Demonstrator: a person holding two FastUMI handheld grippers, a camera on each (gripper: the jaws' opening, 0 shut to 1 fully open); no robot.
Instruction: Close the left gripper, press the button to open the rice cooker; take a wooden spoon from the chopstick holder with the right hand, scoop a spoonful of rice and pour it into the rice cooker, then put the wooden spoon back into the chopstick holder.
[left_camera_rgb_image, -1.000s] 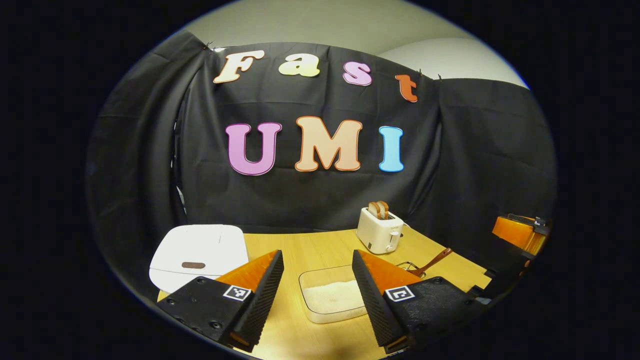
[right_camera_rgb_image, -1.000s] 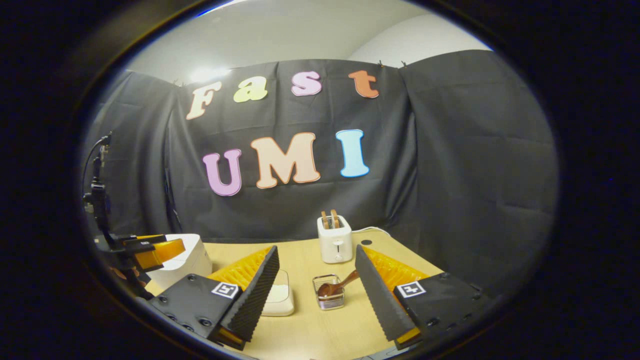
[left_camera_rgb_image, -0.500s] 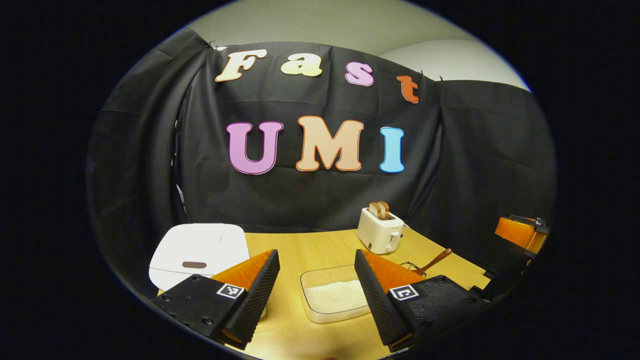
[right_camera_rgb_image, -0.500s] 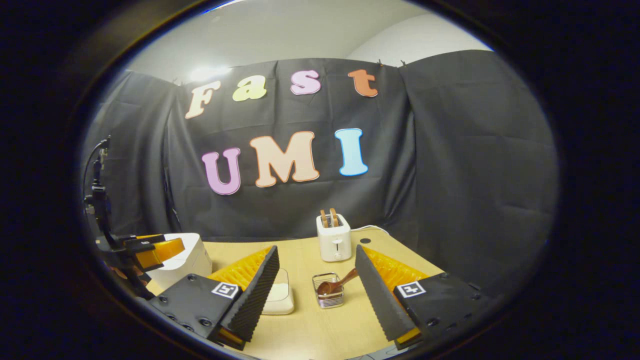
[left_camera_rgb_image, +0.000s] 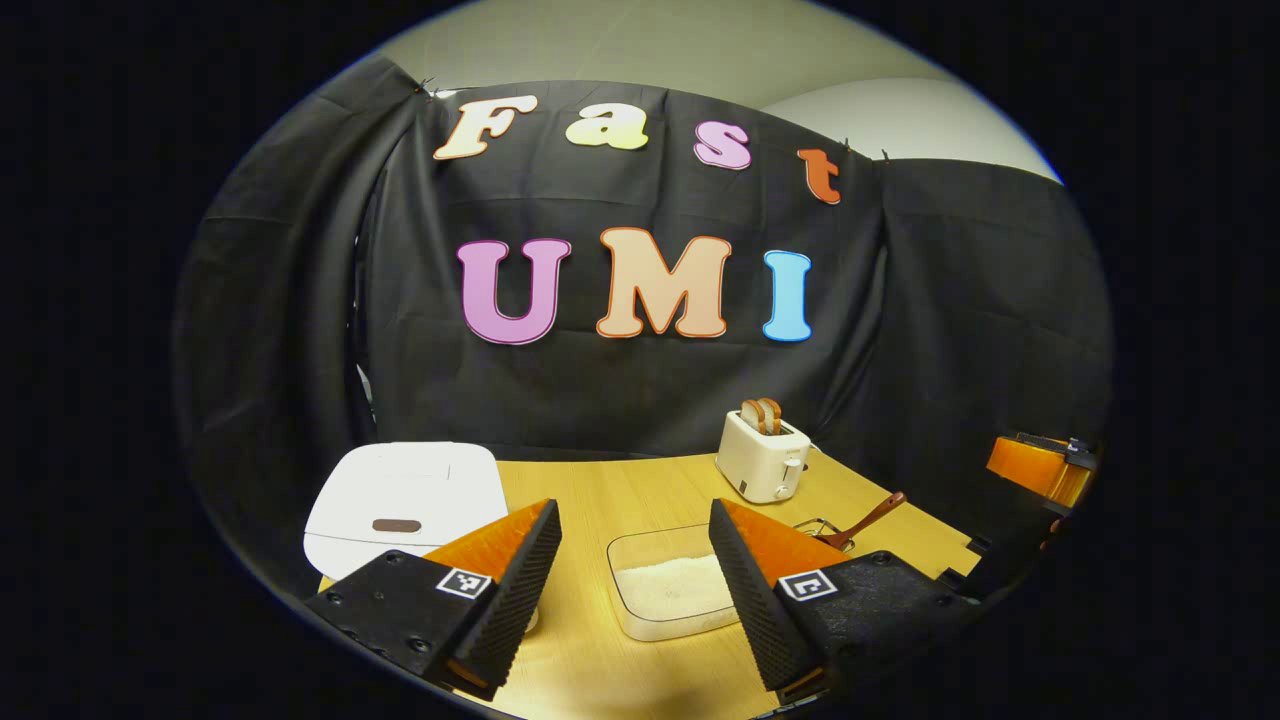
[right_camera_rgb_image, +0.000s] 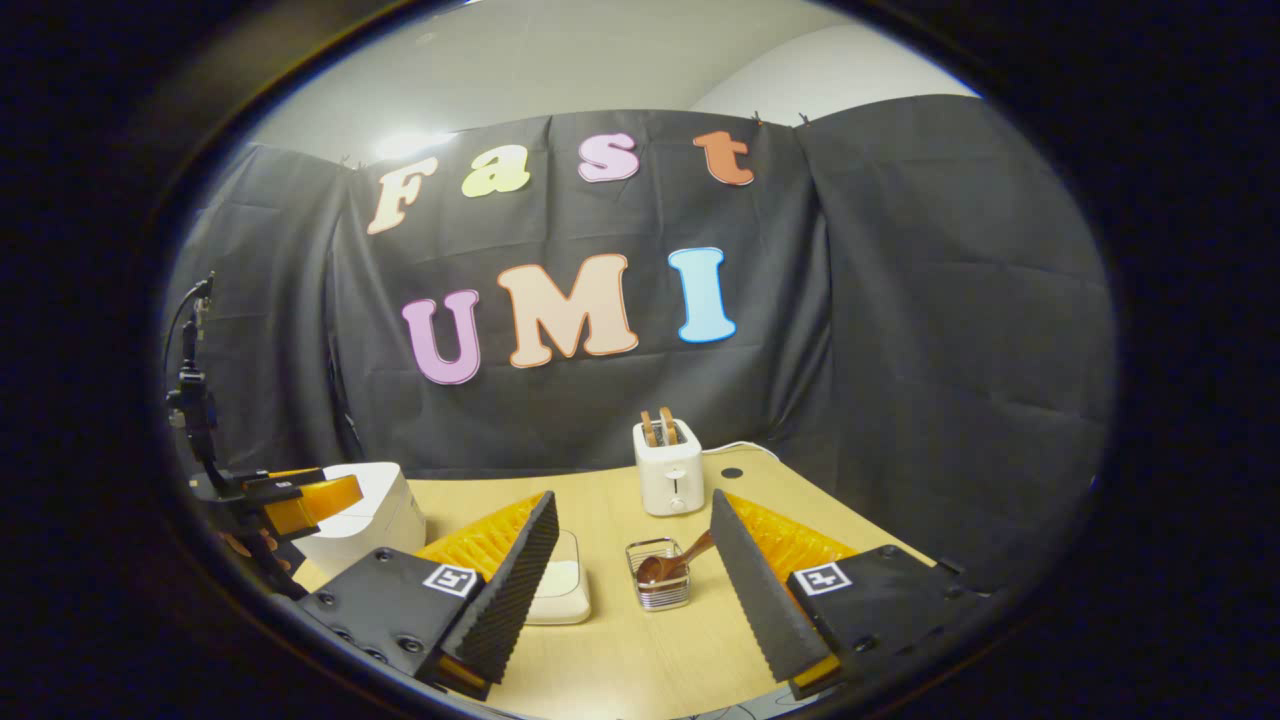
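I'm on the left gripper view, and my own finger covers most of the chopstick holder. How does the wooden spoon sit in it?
Observer: In the right gripper view, the wooden spoon has its bowl down inside the wire chopstick holder, and its handle leans up to the right.
Operator: Is the right gripper set to take it?
Observer: The right gripper has its fingers wide apart. The holder shows between them, farther off, and nothing is gripped.
Operator: How does my gripper look from there?
Observer: The left gripper shows at the left edge, in front of the rice cooker. I cannot tell whether they touch.
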